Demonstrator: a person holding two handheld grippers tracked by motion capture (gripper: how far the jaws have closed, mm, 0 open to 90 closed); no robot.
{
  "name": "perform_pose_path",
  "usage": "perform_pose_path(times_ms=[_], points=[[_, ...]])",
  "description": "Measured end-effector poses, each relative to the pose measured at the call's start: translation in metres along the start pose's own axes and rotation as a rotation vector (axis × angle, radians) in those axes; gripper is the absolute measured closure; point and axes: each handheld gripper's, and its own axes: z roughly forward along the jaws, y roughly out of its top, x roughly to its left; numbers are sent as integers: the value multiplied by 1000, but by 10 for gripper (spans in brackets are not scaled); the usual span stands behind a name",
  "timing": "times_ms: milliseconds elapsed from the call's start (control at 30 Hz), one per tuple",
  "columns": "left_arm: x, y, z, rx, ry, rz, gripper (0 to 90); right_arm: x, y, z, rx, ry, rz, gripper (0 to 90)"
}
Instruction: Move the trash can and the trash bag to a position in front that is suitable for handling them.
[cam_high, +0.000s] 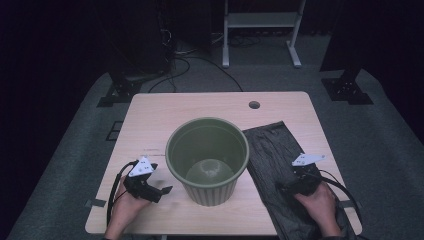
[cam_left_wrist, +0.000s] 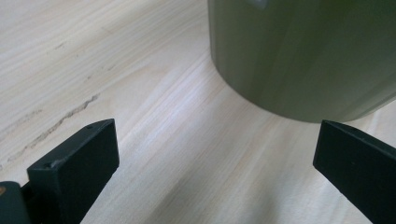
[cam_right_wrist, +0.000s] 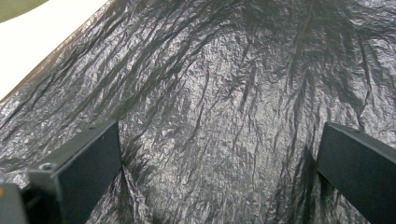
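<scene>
- Bag (cam_high: 280, 170), black plastic, lies flat at 3 o'clock of the bin (cam_high: 207, 160): thin, limp, slippery. I'd pinch a crease near its edge.
- Right gripper (cam_high: 284, 187) rests on it, jaws spread, empty.
- Left gripper (cam_high: 165, 190), 8 o'clock of bin: jaws released.

Dim room, dark vignette at edges; table (cam_high: 150, 115) lit overhead, claw views sharp.

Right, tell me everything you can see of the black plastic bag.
The black plastic bag is thin, glossy, crinkled film, lying flat and unopened on the table, right of the green bin. It runs from mid-table to the near edge. Its left edge meets or slips behind the bin's side. The right gripper sits over it, jaws open; whether they touch it is unclear.
</scene>
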Motion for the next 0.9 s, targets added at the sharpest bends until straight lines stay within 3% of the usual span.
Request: perform_pose_path(times_ms=[633, 900], points=[[7, -17, 16, 113, 26, -8, 0, 0, 0, 0, 0, 1, -1, 0], [8, -20, 18, 97, 13, -24, 0, 1, 1, -3, 1, -27, -9, 0]])
